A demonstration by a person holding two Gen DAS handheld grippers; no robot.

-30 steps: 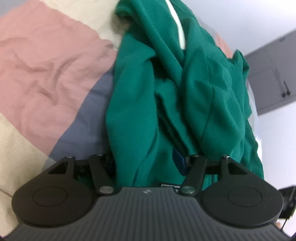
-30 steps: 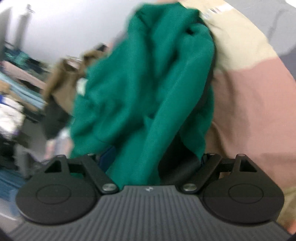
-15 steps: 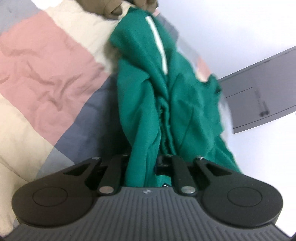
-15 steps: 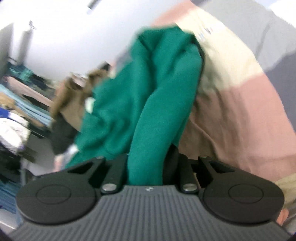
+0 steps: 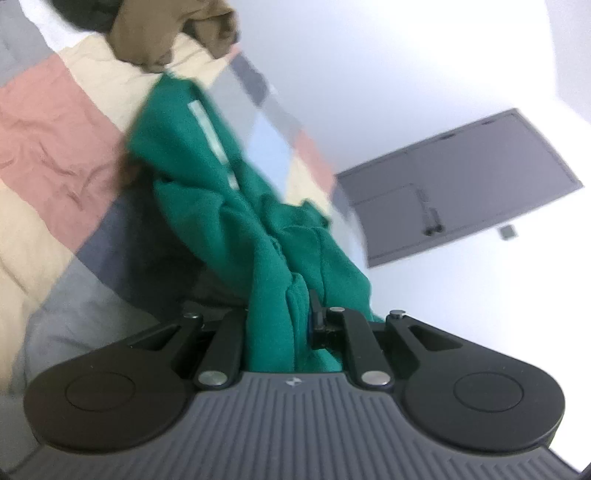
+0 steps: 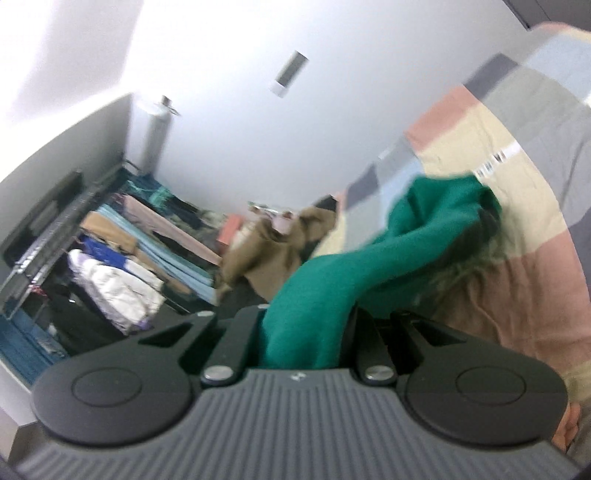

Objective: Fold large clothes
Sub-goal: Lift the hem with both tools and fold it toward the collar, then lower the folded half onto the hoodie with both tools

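Observation:
A large green garment [image 5: 207, 192] with a pale stripe hangs stretched from the patchwork bedspread [image 5: 48, 129] up into my left gripper [image 5: 277, 314], which is shut on a bunched fold of it. In the right wrist view the same green garment [image 6: 424, 229] rises off the bedspread [image 6: 535, 277] into my right gripper [image 6: 306, 317], whose jaws are closing the last bit on a thick roll of the cloth. The fingertips of both grippers are buried in the fabric. The far end of the garment still lies on the bed.
A brown garment [image 5: 155, 33] lies crumpled at the far end of the bed, also seen as a brown heap [image 6: 266, 258]. A rack of hanging clothes [image 6: 122, 240] stands at the left. A grey cabinet [image 5: 461, 184] hangs on the white wall.
Both grippers went from open around the green garment to shut on it, then rose and tilted up, lifting the cloth off the bed so more wall shows.

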